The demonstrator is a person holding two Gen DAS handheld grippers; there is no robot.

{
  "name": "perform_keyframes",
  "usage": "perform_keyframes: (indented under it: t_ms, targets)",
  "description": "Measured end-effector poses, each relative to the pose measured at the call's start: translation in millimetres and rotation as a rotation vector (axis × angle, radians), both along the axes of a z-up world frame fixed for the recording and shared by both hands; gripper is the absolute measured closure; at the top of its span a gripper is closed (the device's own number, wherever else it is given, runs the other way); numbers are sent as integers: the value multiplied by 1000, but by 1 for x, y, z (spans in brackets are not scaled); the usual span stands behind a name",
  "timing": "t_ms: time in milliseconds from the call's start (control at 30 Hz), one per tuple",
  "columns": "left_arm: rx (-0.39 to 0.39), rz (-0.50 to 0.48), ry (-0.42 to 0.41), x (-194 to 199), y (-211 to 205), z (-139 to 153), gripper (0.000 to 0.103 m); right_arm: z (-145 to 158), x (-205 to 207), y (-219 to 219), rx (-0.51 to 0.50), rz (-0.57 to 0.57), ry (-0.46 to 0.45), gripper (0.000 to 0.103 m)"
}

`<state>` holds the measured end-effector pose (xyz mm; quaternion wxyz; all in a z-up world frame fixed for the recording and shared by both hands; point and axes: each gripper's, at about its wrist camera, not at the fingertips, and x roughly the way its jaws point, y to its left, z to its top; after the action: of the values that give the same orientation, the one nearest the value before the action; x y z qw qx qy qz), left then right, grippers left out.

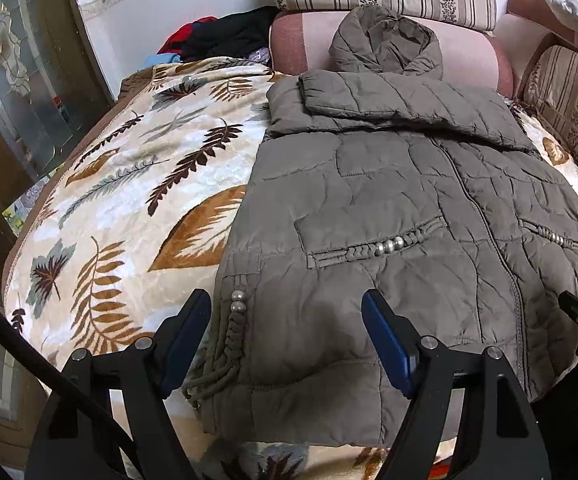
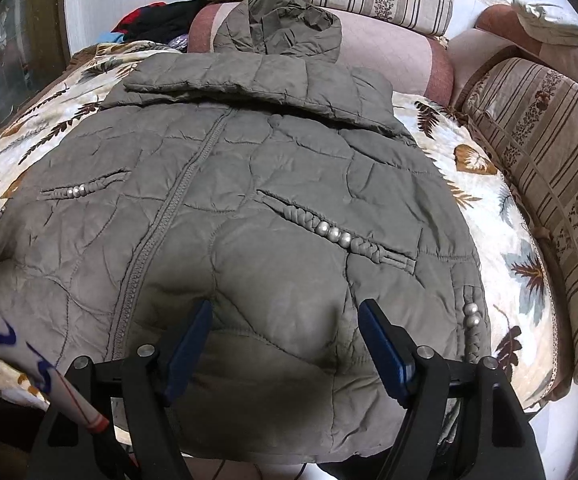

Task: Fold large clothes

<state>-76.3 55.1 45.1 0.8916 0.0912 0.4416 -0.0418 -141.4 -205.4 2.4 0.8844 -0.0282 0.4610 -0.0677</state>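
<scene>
Grey-brown quilted jacket [image 1: 401, 200] spread front-up on the leaf-print blanket [image 1: 129, 184] over the sofa seat, zipped shut, hood [image 1: 385, 40] propped against the pink backrest [image 1: 469, 52]; sleeves already laid across the chest in a band [image 2: 257, 84] just below the collar. Sleeve step looking done, then; bottom-to-top fold of the body looking like the one in hand.

Left hand-held gripper [image 1: 287, 314] poised over the hem near the jacket's beaded left edge, jaws spread wide, nothing between them; right hand-held gripper [image 2: 285, 322] likewise wide and empty, hovering above the hem on the other side of the zip [image 2: 169, 208], close to the beaded pocket trim [image 2: 337, 232]. Contact with the cloth hard to call from either view.

Next move, by the look of it: dropping both onto the hem edge, pinching through the puffy layers, lifting together and carrying the hem toward the collar; even height on both sides needed, or a skewed fold follows; slippery, springy shell likely to slide out of a shallow bite.
</scene>
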Motion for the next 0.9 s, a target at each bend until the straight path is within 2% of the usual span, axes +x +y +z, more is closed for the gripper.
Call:
perform_keyframes:
  t_ms: [900]
  targets:
    - [28, 1, -17, -1, 0, 5, 26, 2, 2, -3, 13, -20, 2, 23]
